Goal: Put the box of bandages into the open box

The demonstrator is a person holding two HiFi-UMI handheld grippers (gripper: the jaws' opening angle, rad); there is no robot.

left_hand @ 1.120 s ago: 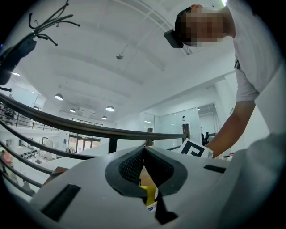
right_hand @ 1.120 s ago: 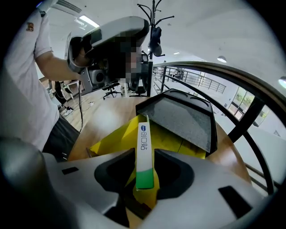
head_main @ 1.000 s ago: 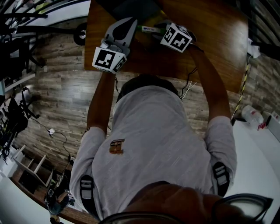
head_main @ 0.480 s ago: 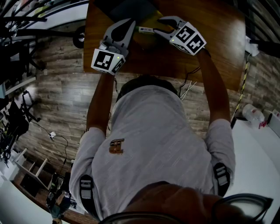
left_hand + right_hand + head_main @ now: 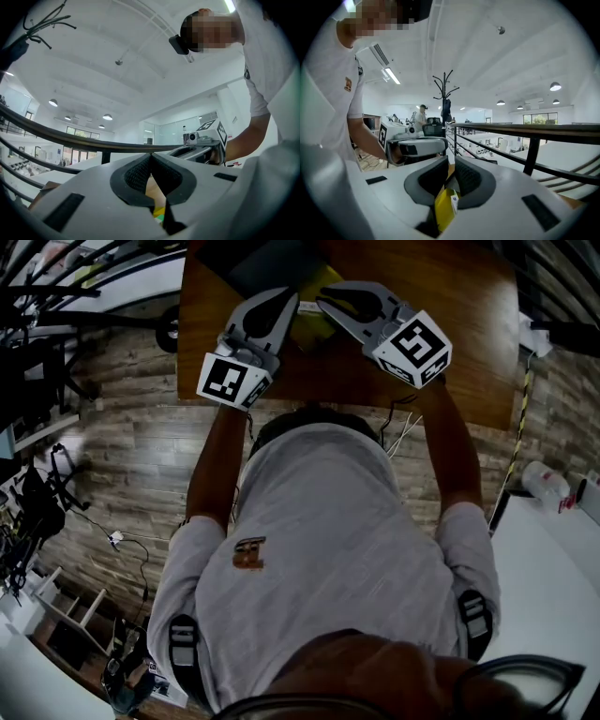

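The yellow box of bandages point(image 5: 314, 322) lies on the brown table point(image 5: 450, 296), between my two grippers. My right gripper point(image 5: 323, 304) reaches in from the right, and its jaws are closing with the yellow box point(image 5: 445, 208) between the pads, which press on it. My left gripper point(image 5: 289, 298) points in from the left. In the left gripper view, the left gripper point(image 5: 151, 157) has its tips together and a sliver of yellow-green shows low in the gap behind them. The dark open box point(image 5: 272, 263) sits just beyond, at the table's far edge.
A wooden floor point(image 5: 131, 456) lies below the table's near edge. Loose cables point(image 5: 405, 427) hang at the table's front right. A white surface with a bottle point(image 5: 539, 486) stands at the right, and the person's torso fills the middle of the head view.
My right gripper's marker cube has swung right and toward me, and its jaws now point left at the yellow box. The left gripper has hardly moved.
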